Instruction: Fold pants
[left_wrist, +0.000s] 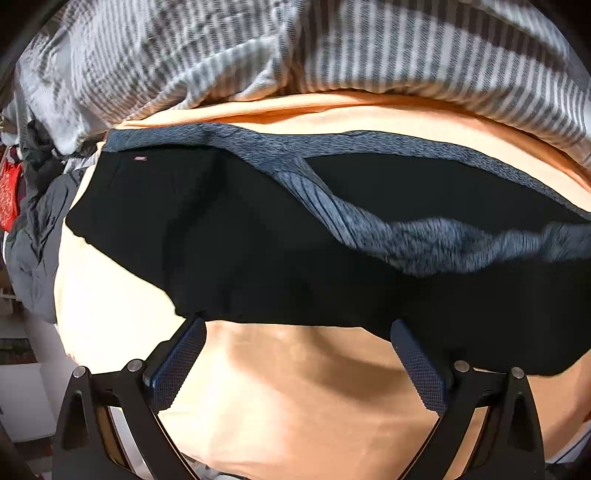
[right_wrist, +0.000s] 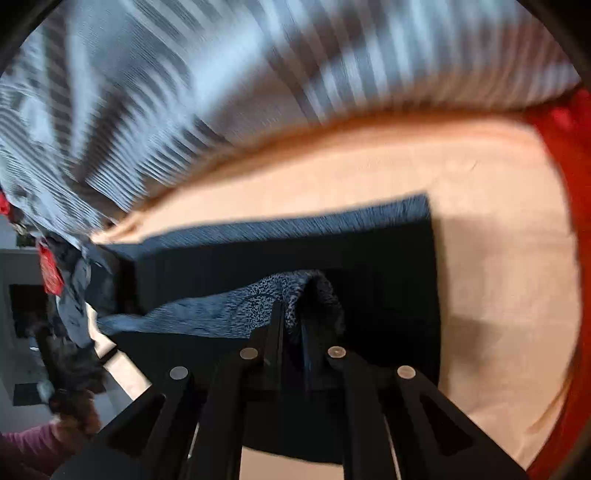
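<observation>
Lying across a peach-coloured bed sheet (left_wrist: 295, 406), the black pants (left_wrist: 229, 236) spread flat with their mottled blue waistband (left_wrist: 424, 240) turned over on top, below a rumpled grey-and-white striped duvet (left_wrist: 332, 48). The left hand-held gripper (left_wrist: 297, 332) hovers released at the near hem of the pants, its blue textured pads (left_wrist: 181, 362) wide apart and nothing between them. The right hand-held gripper (right_wrist: 293, 332) is clenched on a raised fold of the waistband, which bunches up around its closed tips, while a red cloth (right_wrist: 569, 258) lies at the sheet's right edge.
</observation>
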